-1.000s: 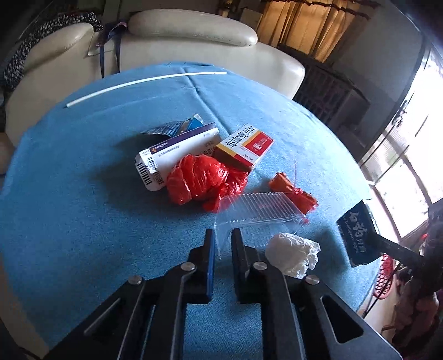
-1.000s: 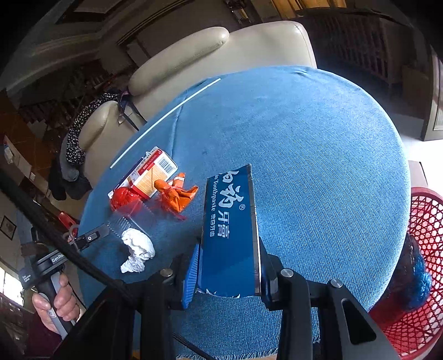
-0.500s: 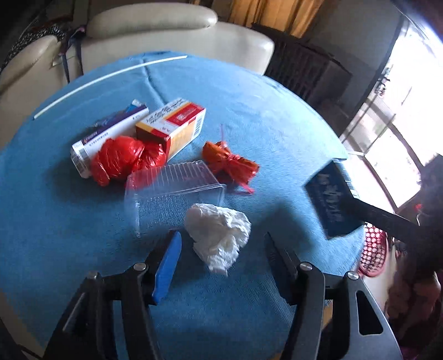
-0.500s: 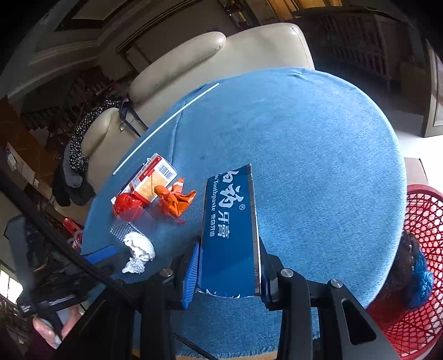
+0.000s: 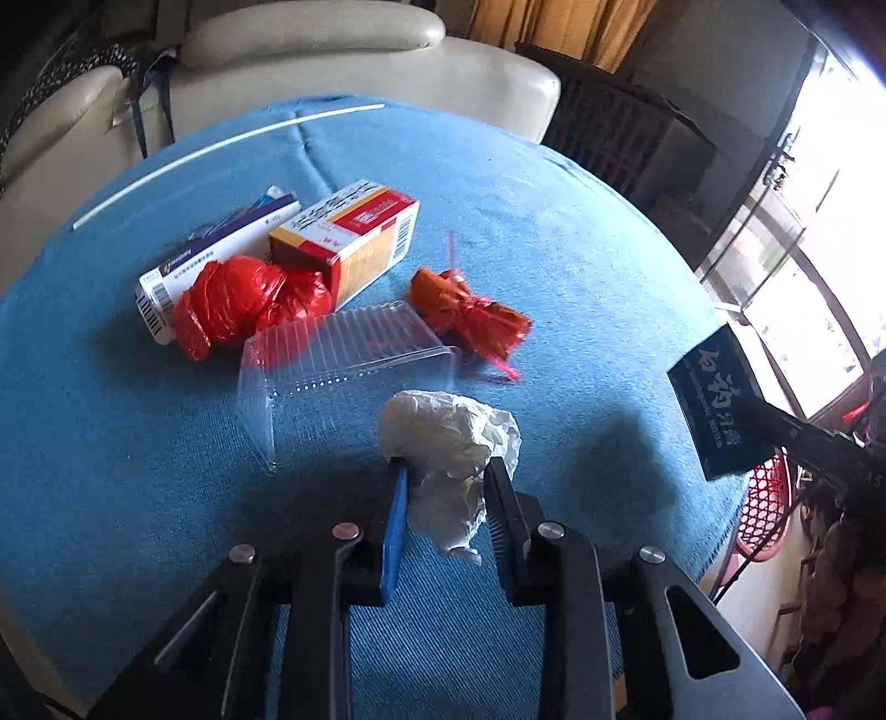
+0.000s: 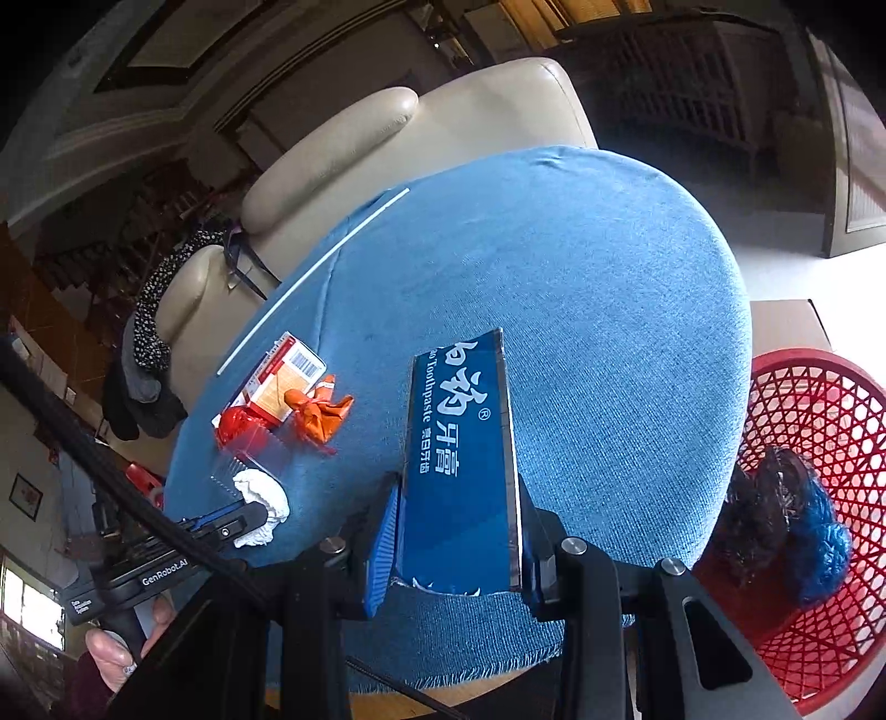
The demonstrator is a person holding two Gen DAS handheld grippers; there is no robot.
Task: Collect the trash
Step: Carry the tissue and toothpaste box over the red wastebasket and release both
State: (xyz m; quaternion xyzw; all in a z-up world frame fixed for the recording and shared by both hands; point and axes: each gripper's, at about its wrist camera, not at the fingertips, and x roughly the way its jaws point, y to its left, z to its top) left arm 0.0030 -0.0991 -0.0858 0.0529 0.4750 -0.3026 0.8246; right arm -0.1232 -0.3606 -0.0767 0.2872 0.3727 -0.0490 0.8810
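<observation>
My left gripper (image 5: 446, 471) has closed on a crumpled white tissue (image 5: 451, 443) on the blue tablecloth (image 5: 554, 249); its fingers press both sides of the wad. The tissue also shows in the right wrist view (image 6: 260, 498). My right gripper (image 6: 459, 487) is shut on a dark blue toothpaste box (image 6: 459, 471) and holds it above the table's near edge. That box shows in the left wrist view (image 5: 720, 404) at the right. A red mesh basket (image 6: 819, 498) stands on the floor right of the table, with dark and blue trash in it.
Beyond the tissue lie a clear plastic container (image 5: 338, 354), a red plastic bag (image 5: 243, 304), an orange wrapper (image 5: 470, 315), a red and yellow box (image 5: 349, 238) and a white box (image 5: 210, 260). A white stick (image 5: 221, 149) lies at the far edge. Cream sofas (image 5: 332, 50) stand behind.
My left gripper opened, moved right to the white tissue and closed on it. My right gripper kept holding the toothpaste box almost still.
</observation>
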